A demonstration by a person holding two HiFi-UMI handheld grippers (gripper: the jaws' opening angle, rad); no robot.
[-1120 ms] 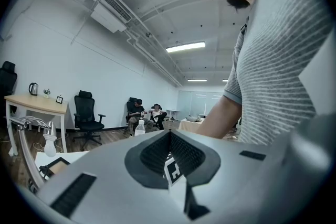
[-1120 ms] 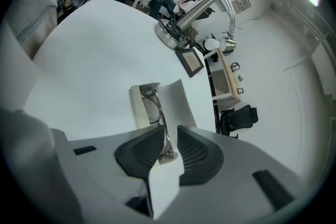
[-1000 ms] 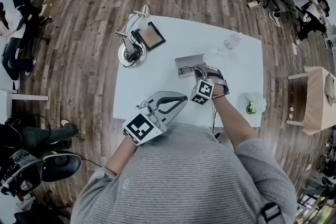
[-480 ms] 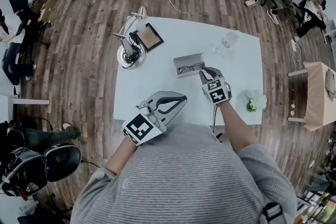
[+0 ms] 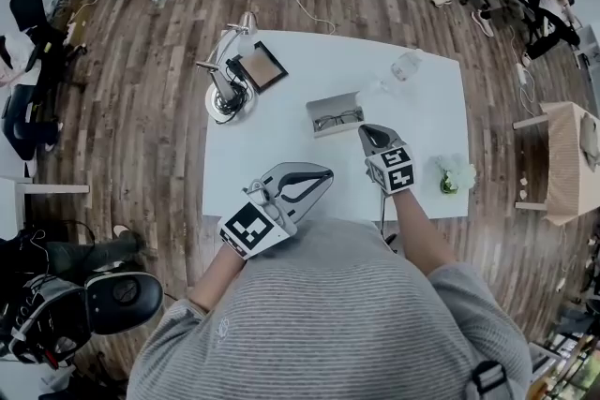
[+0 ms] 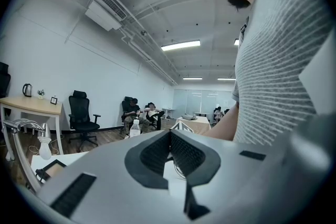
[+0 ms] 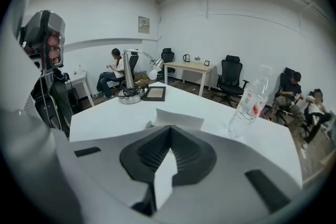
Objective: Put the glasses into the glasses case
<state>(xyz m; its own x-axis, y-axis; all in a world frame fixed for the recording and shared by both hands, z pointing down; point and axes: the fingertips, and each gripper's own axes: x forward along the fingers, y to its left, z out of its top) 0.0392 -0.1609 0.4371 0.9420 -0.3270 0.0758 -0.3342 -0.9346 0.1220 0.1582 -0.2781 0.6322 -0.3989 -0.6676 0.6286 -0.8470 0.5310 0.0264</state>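
Left of the glasses case (image 5: 325, 102), the left gripper (image 5: 327, 173) hangs with jaws shut on nothing. Inside the open case lie the glasses (image 5: 338, 118). Just right of it, the right gripper (image 5: 366, 132), jaws closed and empty, could shove the light case across the worktop (image 5: 272, 140) when pushing the lid.

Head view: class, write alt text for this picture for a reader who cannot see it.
Seen from above, a pair of glasses lies in an open glasses case on a white table. The person's right gripper is beside the case, the left gripper nearer the body; both are shut and empty.
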